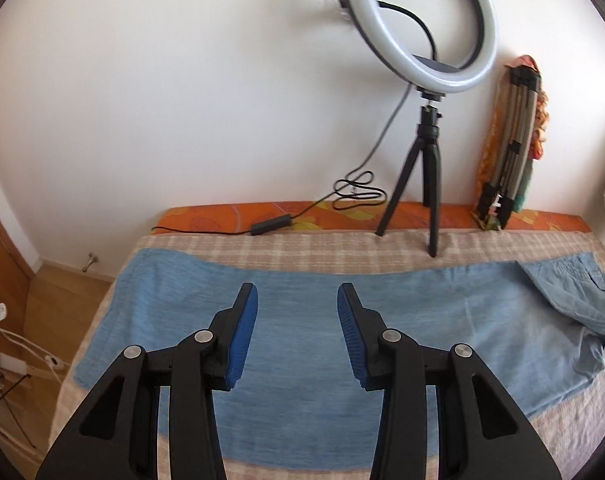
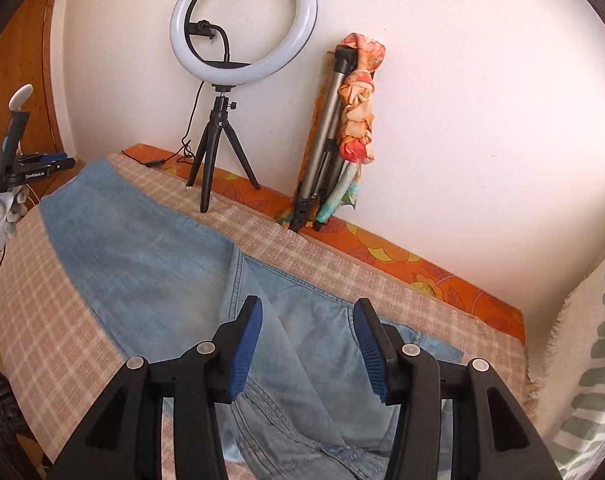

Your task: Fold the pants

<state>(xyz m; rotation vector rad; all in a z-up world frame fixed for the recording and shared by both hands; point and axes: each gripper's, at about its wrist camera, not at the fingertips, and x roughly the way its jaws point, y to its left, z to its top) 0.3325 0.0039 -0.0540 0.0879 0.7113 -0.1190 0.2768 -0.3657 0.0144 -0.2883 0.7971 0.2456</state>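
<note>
Light blue denim pants (image 1: 174,292) lie flat across a bed covered with a beige plaid blanket (image 1: 262,246). Their legs stretch to the left and the waist end (image 1: 574,292) lies rumpled and partly folded over at the right. My left gripper (image 1: 297,292) hovers open above the leg part, nothing between its blue pads. My right gripper (image 2: 308,304) hangs open over the waist part (image 2: 310,380), where seams and a folded flap show; its pads touch no cloth. In the right wrist view the left gripper (image 2: 62,160) appears at the far left, held by a gloved hand (image 2: 0,208).
A ring light on a small black tripod (image 1: 422,200) stands at the bed's far edge, its cable and switch (image 1: 270,224) on the orange flowered sheet. A folded tripod wrapped in flowery cloth (image 2: 334,140) leans on the white wall. Wooden floor (image 1: 62,292) lies left of the bed.
</note>
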